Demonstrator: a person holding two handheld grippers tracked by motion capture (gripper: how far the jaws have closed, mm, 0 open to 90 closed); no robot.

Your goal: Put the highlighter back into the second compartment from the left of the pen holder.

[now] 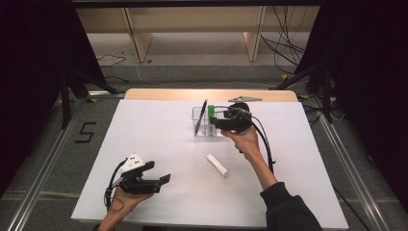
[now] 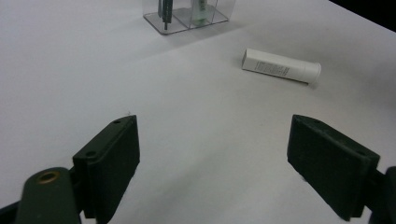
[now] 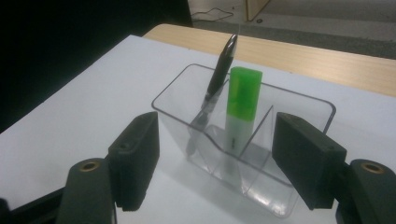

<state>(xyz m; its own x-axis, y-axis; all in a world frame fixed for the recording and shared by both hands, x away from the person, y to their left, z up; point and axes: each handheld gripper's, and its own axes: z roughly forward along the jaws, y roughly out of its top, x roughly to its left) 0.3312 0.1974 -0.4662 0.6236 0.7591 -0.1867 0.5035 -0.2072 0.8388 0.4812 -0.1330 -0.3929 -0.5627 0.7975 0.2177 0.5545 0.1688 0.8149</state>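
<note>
The white table [image 1: 159, 139] spreads under me, and toward its far middle stands the clear organizer [image 3: 299, 186], with the black pen [image 3: 219, 77] leaning in 1 compartment and the green-capped marker [image 3: 243, 93] upright in the next. My right gripper [image 3: 215, 154] hangs just beside the organizer's near wall, jaws wide with nothing between them. My left gripper [image 2: 212, 163] sits at the near left, jaws wide and empty, with the white tube [image 2: 280, 65] lying right of centre.

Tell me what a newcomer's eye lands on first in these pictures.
The green-capped marker stands upright in the clear organizer at the far middle of the table, a dark pen leaning beside it in the same compartment. The right gripper stands open just before it. A white tube lies on the white tabletop.
</note>
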